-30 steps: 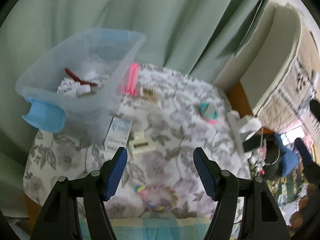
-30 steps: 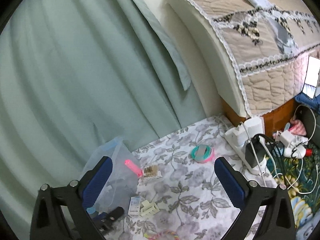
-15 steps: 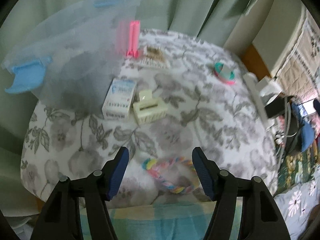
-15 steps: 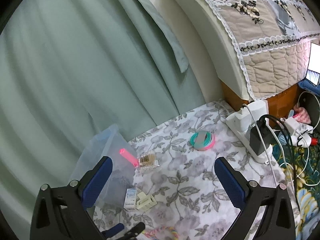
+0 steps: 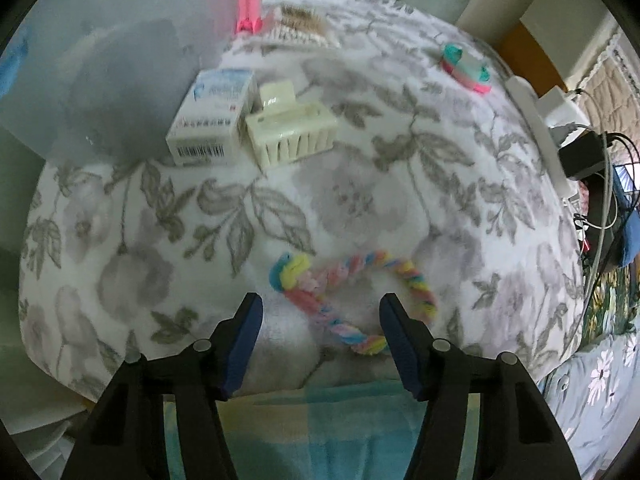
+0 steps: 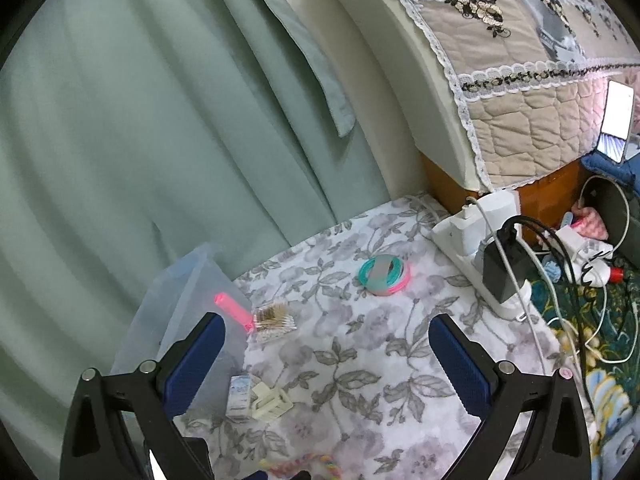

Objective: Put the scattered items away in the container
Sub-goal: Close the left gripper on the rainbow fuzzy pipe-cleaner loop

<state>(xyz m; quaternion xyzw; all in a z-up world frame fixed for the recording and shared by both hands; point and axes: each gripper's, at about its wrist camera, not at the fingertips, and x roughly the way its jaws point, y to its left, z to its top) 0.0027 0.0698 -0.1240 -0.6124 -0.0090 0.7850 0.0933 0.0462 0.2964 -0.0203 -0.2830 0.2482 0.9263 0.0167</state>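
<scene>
A pastel twisted rope ring lies on the floral cloth. My left gripper points down at it, jaws closing with the ring's near part between the pads, which do not touch it. Behind it lie a white box and a cream hair claw. The clear bin stands at the left, with a pink-handled brush beside it and a teal-pink ring at the right. My right gripper hangs open above the cloth, nothing between its fingers. The clear bin shows there too.
A white power strip with a black adapter and cables lies along the cloth's right edge. Green curtains hang behind. A quilt-covered piece of furniture stands at the right. The cloth's near edge drops to a blue-striped fabric.
My left gripper has sunk and tipped down towards the rope ring, and its jaws have narrowed. The right gripper has dropped a little.
</scene>
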